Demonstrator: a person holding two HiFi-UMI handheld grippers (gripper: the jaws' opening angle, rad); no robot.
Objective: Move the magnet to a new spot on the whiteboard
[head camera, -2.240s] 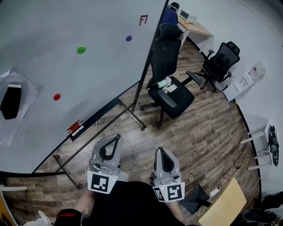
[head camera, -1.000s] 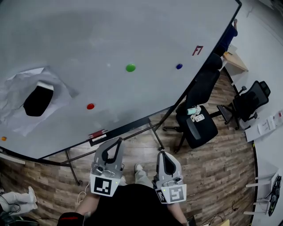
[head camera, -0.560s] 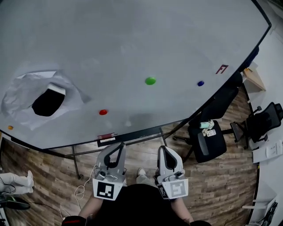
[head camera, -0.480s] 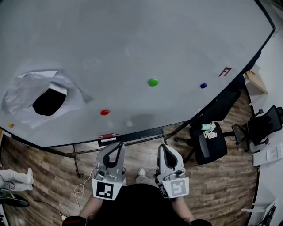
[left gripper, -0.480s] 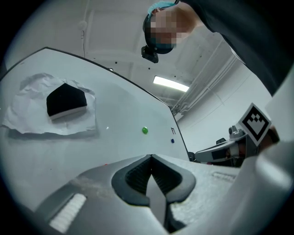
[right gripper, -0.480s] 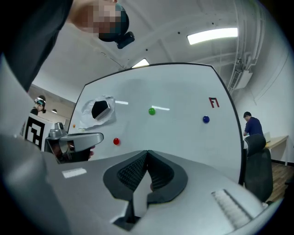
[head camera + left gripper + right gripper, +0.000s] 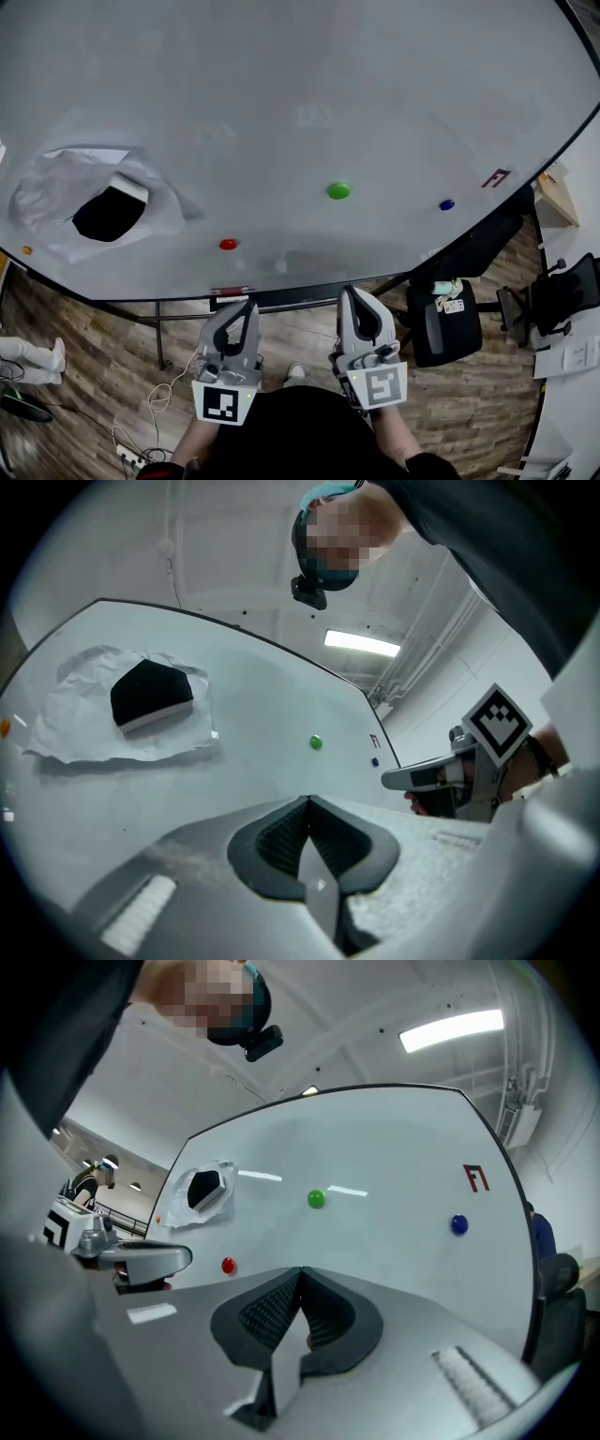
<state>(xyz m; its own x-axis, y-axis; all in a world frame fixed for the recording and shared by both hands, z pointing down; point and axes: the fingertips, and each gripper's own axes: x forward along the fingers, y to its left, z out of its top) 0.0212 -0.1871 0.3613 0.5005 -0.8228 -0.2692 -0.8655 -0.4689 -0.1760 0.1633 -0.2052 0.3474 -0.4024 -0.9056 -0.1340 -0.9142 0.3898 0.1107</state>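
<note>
Whiteboard (image 7: pixel 281 94) looms closer — left claw (image 7: pixel 246 306), right claw (image 7: pixel 349 292) closed.

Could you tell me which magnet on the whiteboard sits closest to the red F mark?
The blue magnet, just beside the F mark; the green magnet and red magnet lie farther left.

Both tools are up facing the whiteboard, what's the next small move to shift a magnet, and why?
Probably open the right tool and ease it toward the green magnet. Its jaws are shut on nothing, it hangs short of the whiteboard, and that magnet sits almost straight ahead.
</note>
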